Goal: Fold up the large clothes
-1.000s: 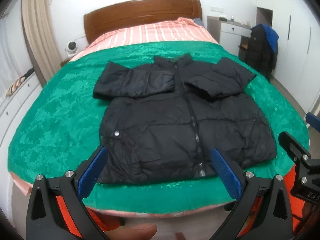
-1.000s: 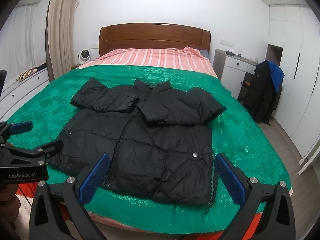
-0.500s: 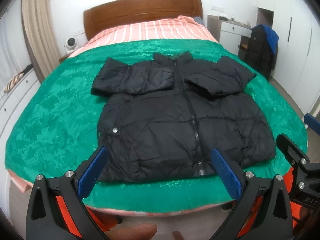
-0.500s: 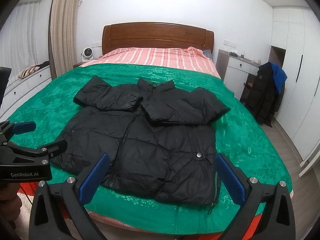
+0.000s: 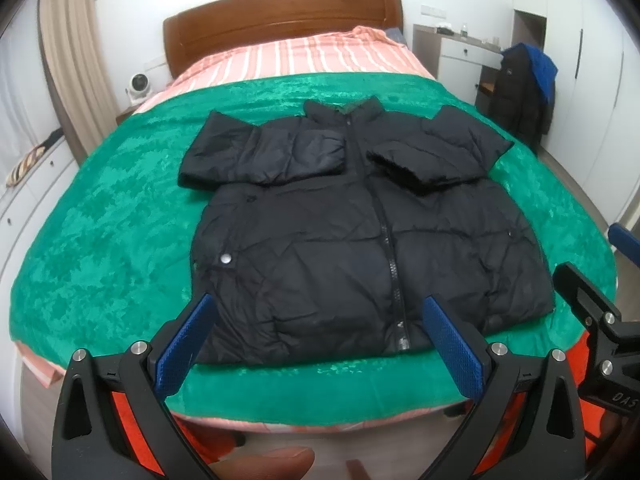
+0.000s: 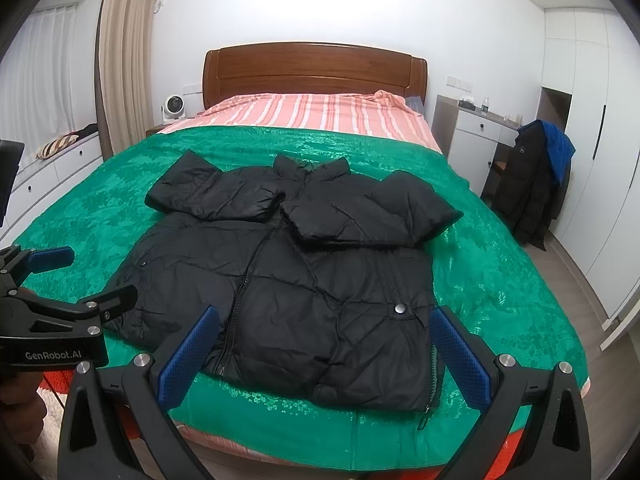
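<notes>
Jacket point(image 5: 360, 232) position: flat on the green bedspread point(image 5: 100, 240), front side up, zipper closed, collar toward the headboard point(image 5: 280, 12), hem at the near edge of the bed. Both sleeves are already folded inward across the chest, cuffs nearly meeting at the zipper line.

Step in hand, as judged: sleeves complete, body fold not yet begun. Both grippers are held short of the hem in an approach stance.

Left gripper point(image 5: 316, 344): jaws spread wide, nothing between the blue pads point(image 5: 186, 344). It hovers above the near edge of the bed, aimed at the left half of the hem, not touching fabric.

Right gripper point(image 6: 320, 352): jaws likewise spread and empty. It hovers beside the left unit, aimed at the right half of the hem near the snap button point(image 6: 399, 309).

Next move, as judged: lower each gripper onto its hem corner, pinch through both fabric layers, then lift and carry the hem toward the collar. The padded filling is bulky and slippery, so a shallow pinch may slip; the two units should rise together to keep the fold line straight
</notes>
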A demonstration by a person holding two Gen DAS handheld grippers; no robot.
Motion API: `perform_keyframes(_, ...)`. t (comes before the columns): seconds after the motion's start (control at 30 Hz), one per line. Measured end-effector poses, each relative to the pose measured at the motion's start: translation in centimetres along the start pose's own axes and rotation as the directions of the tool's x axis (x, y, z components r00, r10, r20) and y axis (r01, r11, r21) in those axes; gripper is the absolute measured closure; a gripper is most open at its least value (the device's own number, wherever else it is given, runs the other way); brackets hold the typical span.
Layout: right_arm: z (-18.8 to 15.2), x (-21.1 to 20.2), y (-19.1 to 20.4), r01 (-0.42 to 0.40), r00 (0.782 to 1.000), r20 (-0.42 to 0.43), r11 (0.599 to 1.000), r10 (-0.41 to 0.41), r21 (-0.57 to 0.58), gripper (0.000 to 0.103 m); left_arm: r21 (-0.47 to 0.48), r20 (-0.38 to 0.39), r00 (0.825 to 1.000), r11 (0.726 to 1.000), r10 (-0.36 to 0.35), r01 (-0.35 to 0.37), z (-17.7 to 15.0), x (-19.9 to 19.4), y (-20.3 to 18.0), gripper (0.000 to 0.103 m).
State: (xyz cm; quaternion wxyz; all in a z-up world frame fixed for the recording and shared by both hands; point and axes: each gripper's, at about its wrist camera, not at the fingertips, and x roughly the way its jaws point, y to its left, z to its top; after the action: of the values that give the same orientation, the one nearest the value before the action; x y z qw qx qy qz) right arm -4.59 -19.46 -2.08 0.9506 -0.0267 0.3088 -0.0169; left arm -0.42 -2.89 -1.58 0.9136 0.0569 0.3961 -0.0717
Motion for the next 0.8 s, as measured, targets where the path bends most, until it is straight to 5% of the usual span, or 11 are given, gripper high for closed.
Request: perform_keyframes(0.8, 0.22, 0.49, -0.02, 0.003, 1.000, 0.013, 1.000, -0.003, 0.001, 0.000, -0.002, 0.012, 1.000, 1.000, -0.010, 0.010, 0.32, -0.17, 0.04, 0.000)
